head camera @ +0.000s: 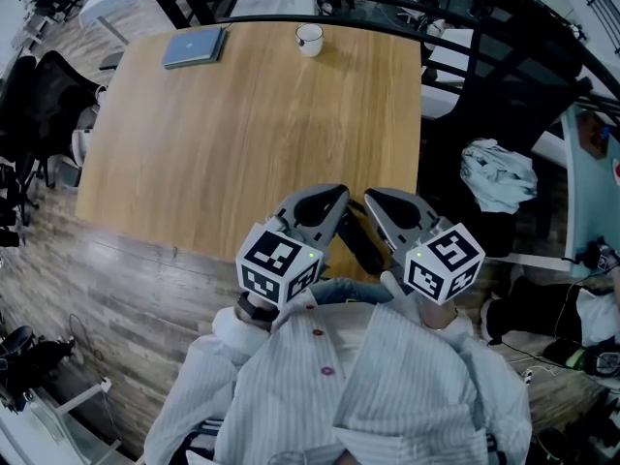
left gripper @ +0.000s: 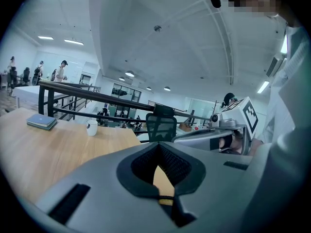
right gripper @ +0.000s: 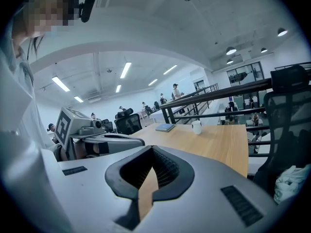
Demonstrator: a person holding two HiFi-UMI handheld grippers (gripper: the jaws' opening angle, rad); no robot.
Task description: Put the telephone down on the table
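While left gripper (head camera: 334,201) and right gripper (head camera: 376,201) sit closed (both empty), telephone (head camera: 360,246) lies btwn the 2.

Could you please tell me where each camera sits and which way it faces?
Head view: on the person's head, facing steeply down at the table; left gripper, right gripper and striped shirt show.
Left gripper view: on the left gripper, facing across the table along its shut jaws; right gripper at right.
Right gripper view: on the right gripper, facing across the table along its shut jaws; left gripper at left.
Shared: all three show the white mug and blue book.
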